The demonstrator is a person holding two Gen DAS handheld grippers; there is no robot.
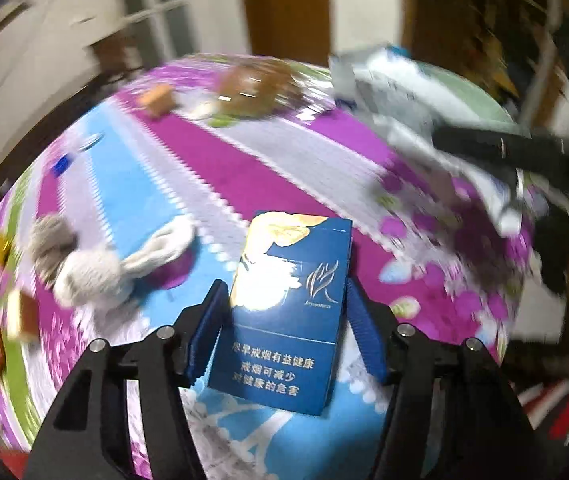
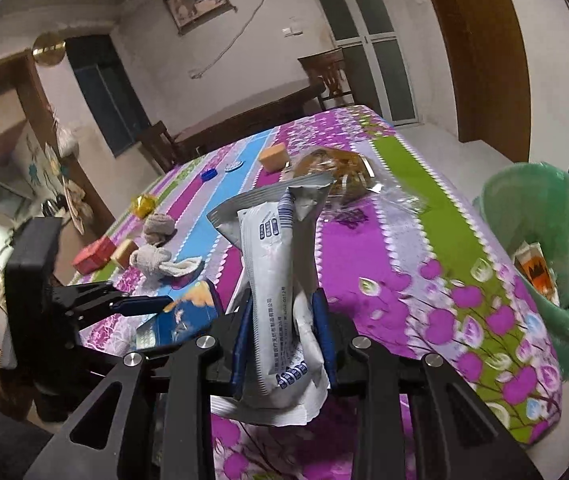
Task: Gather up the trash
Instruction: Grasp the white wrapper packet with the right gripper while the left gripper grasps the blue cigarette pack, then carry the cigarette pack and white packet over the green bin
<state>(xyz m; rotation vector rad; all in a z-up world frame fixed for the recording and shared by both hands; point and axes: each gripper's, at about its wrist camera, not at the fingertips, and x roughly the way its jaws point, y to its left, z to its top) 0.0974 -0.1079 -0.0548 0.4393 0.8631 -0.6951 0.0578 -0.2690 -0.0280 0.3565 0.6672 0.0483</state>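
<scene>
My left gripper [image 1: 284, 300] is shut on a blue cigarette pack [image 1: 284, 312], held above the flowered tablecloth [image 1: 212, 168]. The pack also shows in the right wrist view [image 2: 182, 316] with the left gripper [image 2: 144, 304] on it. My right gripper [image 2: 284, 320] is shut on a crumpled white and grey wrapper [image 2: 272, 280], held upright near the table's right edge. The wrapper also shows blurred in the left wrist view [image 1: 396, 92]. A green-lined trash bin [image 2: 544, 240] with some trash inside stands right of the table.
On the table lie grey socks [image 2: 156, 248], a clear food bag [image 2: 336, 172], an orange block [image 2: 274, 158], a blue cap [image 2: 208, 175], a gold wrapper [image 2: 144, 204] and a red box [image 2: 94, 260]. Chairs and another table stand behind.
</scene>
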